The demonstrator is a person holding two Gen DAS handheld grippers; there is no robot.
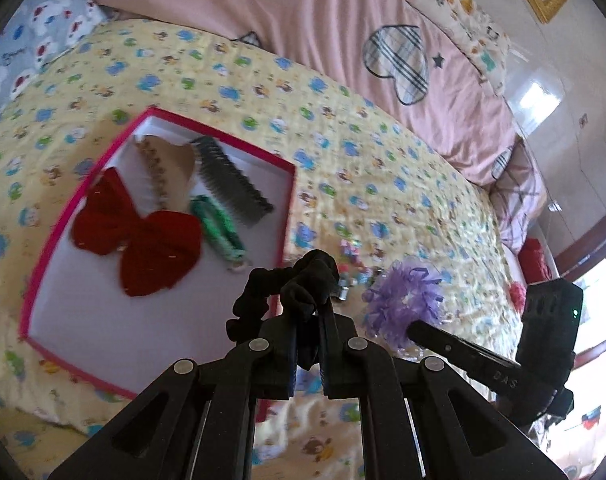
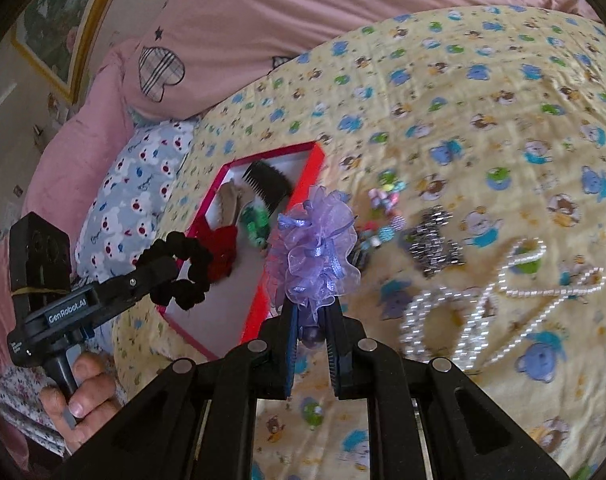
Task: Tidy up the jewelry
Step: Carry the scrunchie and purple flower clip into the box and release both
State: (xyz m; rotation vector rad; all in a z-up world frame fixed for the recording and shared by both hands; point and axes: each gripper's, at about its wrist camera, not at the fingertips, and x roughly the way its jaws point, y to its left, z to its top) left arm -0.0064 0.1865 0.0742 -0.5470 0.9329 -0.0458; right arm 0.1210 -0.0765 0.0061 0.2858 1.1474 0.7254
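my left hand-held gripper is clamped tight on a black scrunchie, just near the red box on the bed. my right hand-held gripper pinches a purple ribbon scrunchie beside the box's right wall. pearl strands lie right.

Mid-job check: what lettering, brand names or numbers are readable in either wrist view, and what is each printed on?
"GenRobot.AI": white lettering on the black left tool's body, seen from the right wrist.
"DAS": faint raised letters on the black right tool's finger, seen from the left wrist.
Small white print on the left tool's lower body: too small to read.
Script on the grey bear-print pillow: too blurred to read.
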